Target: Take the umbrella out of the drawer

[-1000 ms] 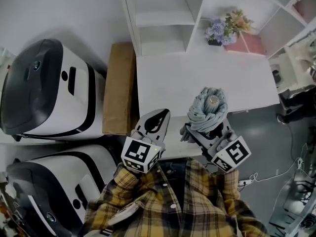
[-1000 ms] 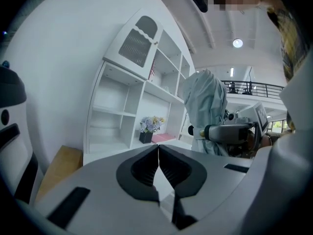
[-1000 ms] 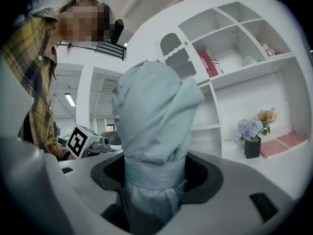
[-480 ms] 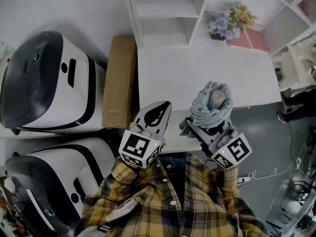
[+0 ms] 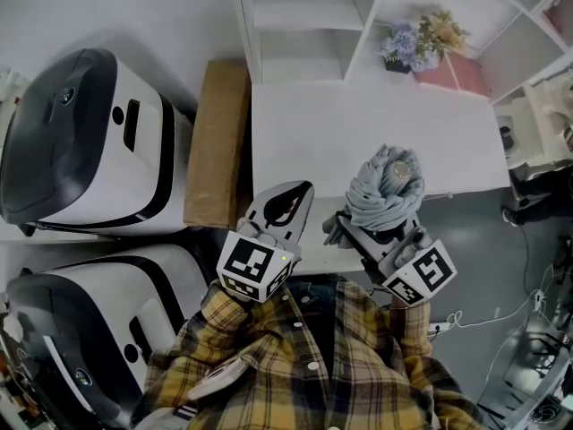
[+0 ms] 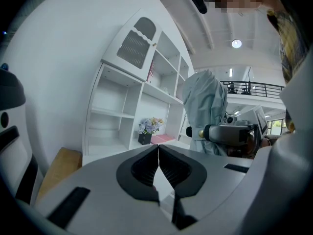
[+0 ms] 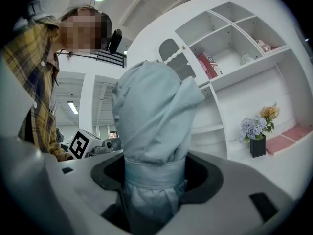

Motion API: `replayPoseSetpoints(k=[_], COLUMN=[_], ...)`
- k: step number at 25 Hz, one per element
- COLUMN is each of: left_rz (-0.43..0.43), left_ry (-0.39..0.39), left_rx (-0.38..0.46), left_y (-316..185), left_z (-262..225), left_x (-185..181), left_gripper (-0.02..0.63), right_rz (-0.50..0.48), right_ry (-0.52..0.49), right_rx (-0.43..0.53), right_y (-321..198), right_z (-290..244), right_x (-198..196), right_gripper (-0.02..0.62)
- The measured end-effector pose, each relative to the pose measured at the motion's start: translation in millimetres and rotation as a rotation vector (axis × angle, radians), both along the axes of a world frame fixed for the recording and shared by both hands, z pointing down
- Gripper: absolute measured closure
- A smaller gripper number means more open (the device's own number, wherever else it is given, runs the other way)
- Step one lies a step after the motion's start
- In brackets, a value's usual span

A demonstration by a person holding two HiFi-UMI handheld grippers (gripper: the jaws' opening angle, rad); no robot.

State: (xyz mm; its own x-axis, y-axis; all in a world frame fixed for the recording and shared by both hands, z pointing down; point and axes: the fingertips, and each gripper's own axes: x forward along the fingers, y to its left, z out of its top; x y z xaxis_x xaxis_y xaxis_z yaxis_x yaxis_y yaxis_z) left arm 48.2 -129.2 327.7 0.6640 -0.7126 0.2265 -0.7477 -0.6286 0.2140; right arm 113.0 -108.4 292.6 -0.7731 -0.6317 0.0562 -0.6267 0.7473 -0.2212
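The lower end of the umbrella is hidden where it sinks between the clamped jaws of the right gripper; its handle shows in no view; in the head view the hands holding that gripper and the left gripper are covered by the marker cubes and the plaid shirt; the lower white machine is cut off by the left and bottom edges; the white shelf unit runs off the top edge; the small things on the upper shelf are too small to name.
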Motion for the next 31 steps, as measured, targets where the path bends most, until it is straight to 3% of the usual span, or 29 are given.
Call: replayPoseSetpoints(k=[17,31], left_rz=[0.021,0.128], left_ry=[-0.025,-0.062], left_rx=[0.012,0.002], left_y=[5.5,9.2], left_z=[-0.6,2.1], left_x=[4.1,14.5], left_gripper=[0.583,0.583], right_rz=[0.015,0.005], right_ry=[0.000,0.007], right_rx=[0.007,0.024], right_y=[1.0,-0.5], right_z=[2.3,-0.5], right_x=[3.6,2.0], right_gripper=[0.288,0.290])
